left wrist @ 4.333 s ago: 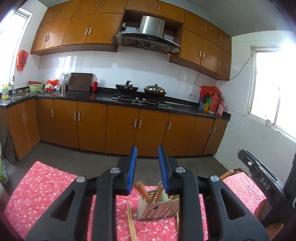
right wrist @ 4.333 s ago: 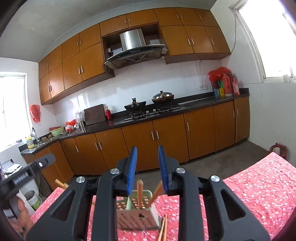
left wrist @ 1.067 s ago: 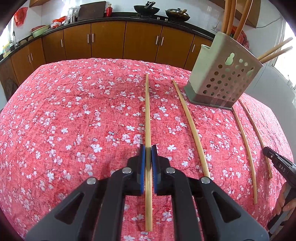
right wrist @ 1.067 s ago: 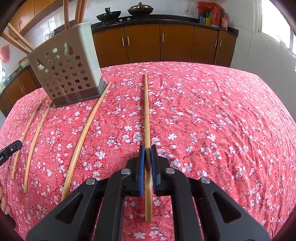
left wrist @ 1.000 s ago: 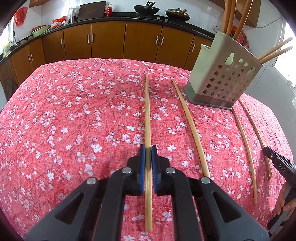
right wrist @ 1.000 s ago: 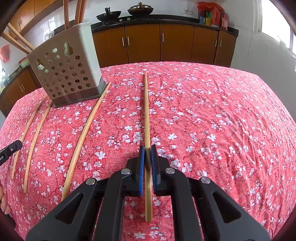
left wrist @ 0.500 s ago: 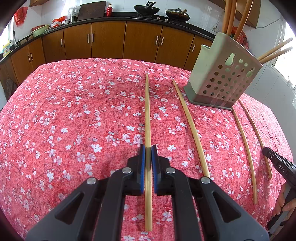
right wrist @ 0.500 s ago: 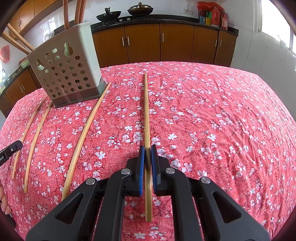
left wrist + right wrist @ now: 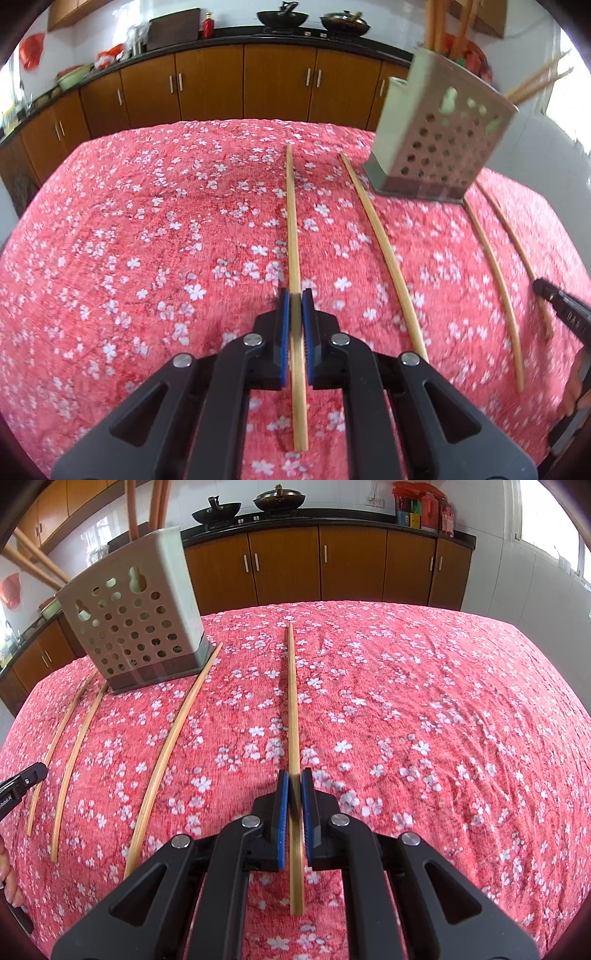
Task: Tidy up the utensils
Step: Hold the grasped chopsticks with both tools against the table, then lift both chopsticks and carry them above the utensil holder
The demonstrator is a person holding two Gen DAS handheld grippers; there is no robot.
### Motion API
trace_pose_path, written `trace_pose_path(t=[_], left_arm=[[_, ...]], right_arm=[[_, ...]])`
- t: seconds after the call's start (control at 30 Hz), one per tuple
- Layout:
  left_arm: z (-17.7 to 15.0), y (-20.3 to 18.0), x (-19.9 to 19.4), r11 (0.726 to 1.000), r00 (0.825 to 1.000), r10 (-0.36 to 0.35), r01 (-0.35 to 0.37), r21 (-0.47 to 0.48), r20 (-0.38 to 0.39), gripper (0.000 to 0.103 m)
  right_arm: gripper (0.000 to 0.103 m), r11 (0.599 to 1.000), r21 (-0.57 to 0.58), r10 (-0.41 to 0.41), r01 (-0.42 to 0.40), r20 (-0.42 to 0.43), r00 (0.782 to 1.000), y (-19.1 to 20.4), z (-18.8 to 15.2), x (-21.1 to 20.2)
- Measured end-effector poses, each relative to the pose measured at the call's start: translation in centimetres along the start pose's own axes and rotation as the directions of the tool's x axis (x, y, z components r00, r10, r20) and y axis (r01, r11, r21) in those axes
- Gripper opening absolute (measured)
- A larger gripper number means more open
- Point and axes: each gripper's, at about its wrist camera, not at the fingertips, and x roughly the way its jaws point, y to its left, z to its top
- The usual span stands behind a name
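Bamboo chopstick (image 9: 291,229) pinched between left hand-held gripper (image 9: 294,301)

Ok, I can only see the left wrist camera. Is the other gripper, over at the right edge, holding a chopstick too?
Observer: Yes. The right gripper has its blue fingers shut on a long bamboo chopstick.
Child: Is anything lying past that chopstick?
Observer: Only the red flowered tablecloth; no more utensils on that side.
Child: And that blurry red stuff at the back?
Observer: Red bottles and small coloured boxes on the dark counter.
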Motion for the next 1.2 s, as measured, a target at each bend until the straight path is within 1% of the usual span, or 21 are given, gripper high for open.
trace_pose_path(t=[0.13,0.4,0.5,0.7,0.8,0.9,1.0,1.1,1.2], left_arm=[[-0.6,0.1,-0.5,1.000,1.000,-0.004,0.004,-0.006,-0.001,0.009],[-0.9,0.1,-0.8,1.000,1.000,0.012,-0.012,0.000,-0.002,0.008],[-0.9,0.0,-1.6,1.000,1.000,0.011,-0.011,-0.001,-0.001,0.008],[0.1,-0.2,-4.9,1.000,0.997,0.001,-0.001,0.000,0.078,0.008],[0.8,-0.5,-6.9,1.000,0.991,-0.010,0.010,0.000,0.131,0.008],[1.6,-0.8,-8.1,1.000,0.986,-0.008,0.009,-0.001,0.167,0.008],[2.5,-1.0,-9.7,1.000,0.976,-0.016,0.019,-0.010,0.215,0.008],[3.2,-1.0,-10.8,0.999,0.967,-0.029,0.035,-0.019,0.253,0.008],[4.3,-1.2,-12.2,0.999,0.953,-0.039,0.048,-0.021,0.300,0.008]], right_arm=[[0.008,1.000,0.010,0.009,-0.009,0.000,1.000,-0.1,-0.3,-0.4],[0.008,0.999,0.037,0.035,-0.035,0.005,0.999,-0.7,-0.2,-0.7],[0.008,0.997,0.052,0.048,-0.050,0.040,0.998,-1.1,-0.1,-1.7],[0.008,0.996,0.049,0.069,-0.077,0.149,0.986,-1.1,0.6,-4.8],[0.008,0.995,0.053,0.074,-0.086,0.188,0.979,-1.2,1.0,-5.9],[0.008,0.994,0.055,0.077,-0.092,0.225,0.971,-1.2,1.4,-6.8],[0.008,0.994,0.053,0.076,-0.093,0.263,0.962,-1.5,1.9,-7.7],[0.008,0.994,0.054,0.077,-0.098,0.309,0.948,-1.7,2.7,-8.8],[0.008,0.994,0.050,0.077,-0.100,0.349,0.934,-1.8,3.4,-9.9]])
